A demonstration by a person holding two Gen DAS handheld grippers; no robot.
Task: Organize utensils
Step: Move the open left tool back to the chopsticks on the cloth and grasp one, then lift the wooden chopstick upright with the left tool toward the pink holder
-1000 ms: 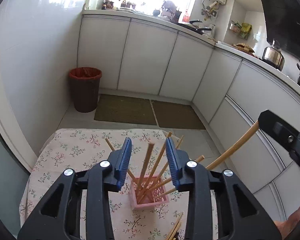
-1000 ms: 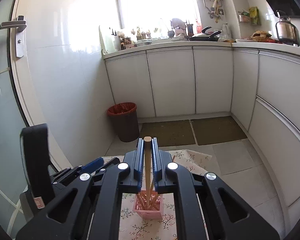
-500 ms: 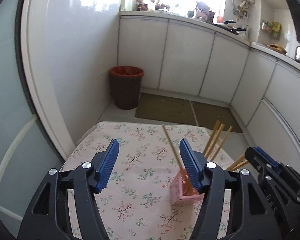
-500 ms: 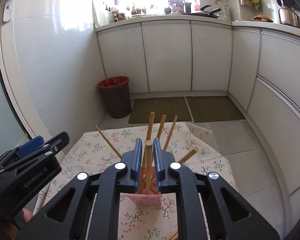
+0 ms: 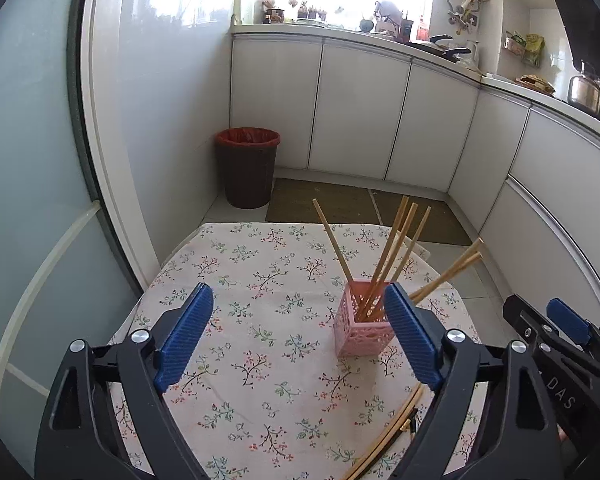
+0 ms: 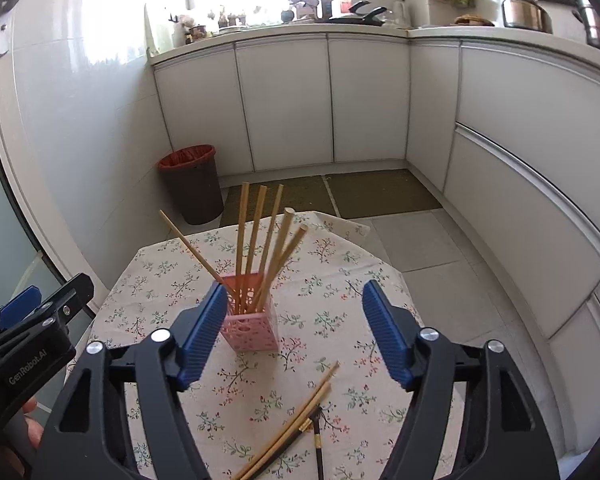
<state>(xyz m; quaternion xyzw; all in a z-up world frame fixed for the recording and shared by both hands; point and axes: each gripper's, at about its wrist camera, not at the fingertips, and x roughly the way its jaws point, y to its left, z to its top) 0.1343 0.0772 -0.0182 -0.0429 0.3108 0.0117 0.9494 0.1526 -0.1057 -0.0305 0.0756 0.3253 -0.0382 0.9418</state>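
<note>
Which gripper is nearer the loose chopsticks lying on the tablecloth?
Right. The right gripper, opening and empty, hangs just above the loose chopsticks, which lie between its fingers in its view. The left gripper, also opening and empty, sits off to their left side.

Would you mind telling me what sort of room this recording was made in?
Most likely a home kitchen: white base cabinets under a cluttered countertop, a steel kettle, and a small table with a floral tablecloth.

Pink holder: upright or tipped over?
Upright. The pink holder stands on its base on the floral tablecloth, open top up, six wooden chopsticks fanning out of it. More chopsticks lie loose on the cloth.
</note>
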